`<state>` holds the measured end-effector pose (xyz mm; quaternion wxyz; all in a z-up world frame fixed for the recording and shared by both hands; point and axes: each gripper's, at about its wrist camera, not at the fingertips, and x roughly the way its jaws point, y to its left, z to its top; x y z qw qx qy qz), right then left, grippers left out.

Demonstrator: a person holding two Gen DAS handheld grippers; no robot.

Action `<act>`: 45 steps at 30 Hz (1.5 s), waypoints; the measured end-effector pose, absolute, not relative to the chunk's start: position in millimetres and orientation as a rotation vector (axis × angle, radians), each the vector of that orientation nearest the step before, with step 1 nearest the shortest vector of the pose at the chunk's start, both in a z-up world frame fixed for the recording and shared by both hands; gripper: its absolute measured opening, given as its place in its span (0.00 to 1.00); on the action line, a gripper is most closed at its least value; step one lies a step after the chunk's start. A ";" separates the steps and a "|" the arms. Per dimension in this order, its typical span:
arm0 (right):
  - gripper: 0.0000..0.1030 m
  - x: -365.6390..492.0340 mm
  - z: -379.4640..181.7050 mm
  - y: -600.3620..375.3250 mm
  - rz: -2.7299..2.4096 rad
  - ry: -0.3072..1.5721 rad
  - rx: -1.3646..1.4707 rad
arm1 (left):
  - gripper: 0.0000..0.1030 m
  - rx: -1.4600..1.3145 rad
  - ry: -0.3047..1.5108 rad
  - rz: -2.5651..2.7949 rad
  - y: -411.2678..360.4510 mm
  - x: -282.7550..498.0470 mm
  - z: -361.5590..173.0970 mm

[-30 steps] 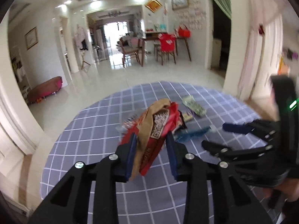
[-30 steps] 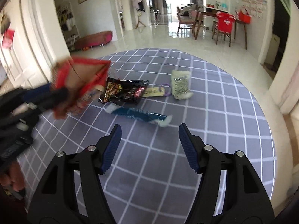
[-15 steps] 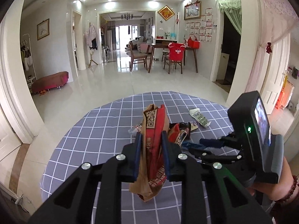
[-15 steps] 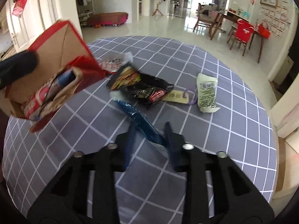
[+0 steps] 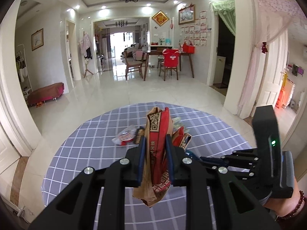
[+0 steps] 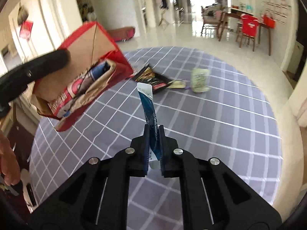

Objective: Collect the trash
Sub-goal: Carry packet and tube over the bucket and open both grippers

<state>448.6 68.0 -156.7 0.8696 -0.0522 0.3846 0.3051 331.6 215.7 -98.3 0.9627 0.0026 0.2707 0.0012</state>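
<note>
Between the right gripper's (image 6: 154, 132) jaws, a long blue-and-white foil wrapper (image 6: 148, 103) stands pinched near its lower end, its torn white tip pointing up and away, clear of the round worktop under a grey cloth with white grid lines (image 6: 220, 134). The jaws are drawn in to a narrow slit on the thin foil, which is likely why the strip stays upright rather than flopping. Up and to the left of these jaws hangs a red-and-brown paper bag (image 6: 82, 80), tilted so its open mouth faces the wrapper; it already holds some crumpled packaging. That tilt looks meant to let the wrapper be fed straight in.

The left gripper (image 5: 154, 149) has its jaws closed narrowly on the bag's (image 5: 156, 153) folded side, carrying it above the cloth (image 5: 86, 153).

Beyond the right jaws, on the cloth, lie a black-and-gold snack packet (image 6: 151, 76), a pale tag with a purple loop (image 6: 177, 84) just beside it, and a pale green-white sachet (image 6: 200, 79), blurred, so its print cannot be read. Past the left jaws a red-and-white clear packet (image 5: 125, 136) also waits. Several pieces are still to gather.
</note>
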 end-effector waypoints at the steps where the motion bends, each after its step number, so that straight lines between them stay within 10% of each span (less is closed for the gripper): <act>1: 0.09 445.2 -153.5 60.5 0.633 0.802 -0.092 | 0.19 0.011 0.544 -0.008 207.6 329.4 -95.1; 27: 0.10 353.9 -206.4 -303.3 0.142 0.724 0.457 | 0.19 0.299 0.703 -0.480 -146.5 357.1 -163.9; 30: 0.20 357.0 -226.4 -324.4 0.120 0.743 0.507 | 0.19 0.302 0.747 -0.500 -167.4 368.2 -180.9; 32: 0.63 359.7 -242.0 -336.6 0.068 0.775 0.527 | 0.19 0.310 0.767 -0.504 -174.9 372.1 -191.3; 45: 0.63 333.8 -257.3 -358.6 -0.029 0.746 0.557 | 0.19 0.379 0.838 -0.547 -216.1 375.1 -235.3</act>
